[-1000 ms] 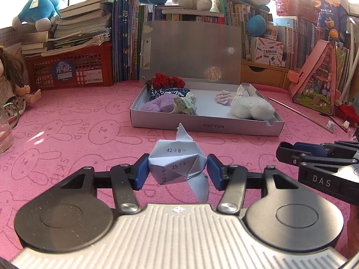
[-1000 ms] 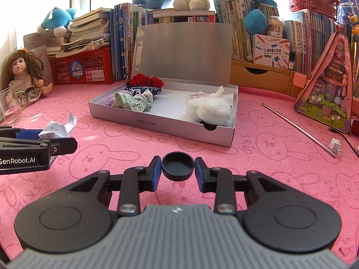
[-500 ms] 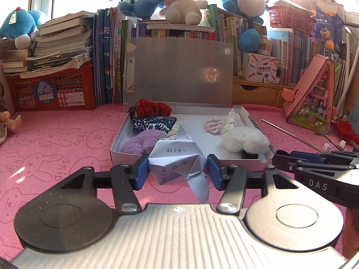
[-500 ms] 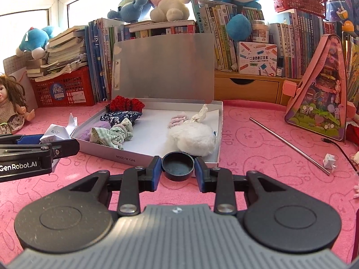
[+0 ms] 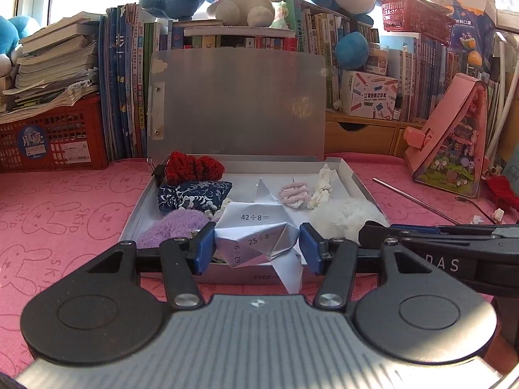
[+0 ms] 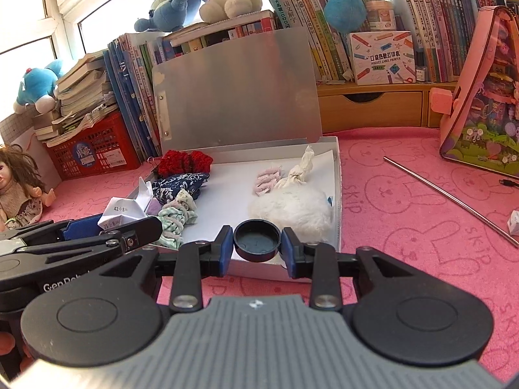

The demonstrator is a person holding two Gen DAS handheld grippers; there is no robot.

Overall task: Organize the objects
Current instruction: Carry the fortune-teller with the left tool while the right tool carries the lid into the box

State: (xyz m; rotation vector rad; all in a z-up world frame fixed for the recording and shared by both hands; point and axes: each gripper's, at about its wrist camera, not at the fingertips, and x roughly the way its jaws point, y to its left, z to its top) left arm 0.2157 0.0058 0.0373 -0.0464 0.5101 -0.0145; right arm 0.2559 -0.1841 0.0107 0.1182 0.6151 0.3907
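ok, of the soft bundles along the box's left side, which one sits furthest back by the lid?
The red knitted bundle, right against the upright lid. The blue patterned one lies in front of it.

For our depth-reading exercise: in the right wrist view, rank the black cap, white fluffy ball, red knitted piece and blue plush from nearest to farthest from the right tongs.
1. Black cap, held between the right tongs.
2. White fluffy ball, box front right.
3. Red knitted piece, box back left.
4. Blue plush, atop the books.

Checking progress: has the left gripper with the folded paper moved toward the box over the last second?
Yes. The left gripper has advanced toward the open box; the folded paper now overlaps its front wall.
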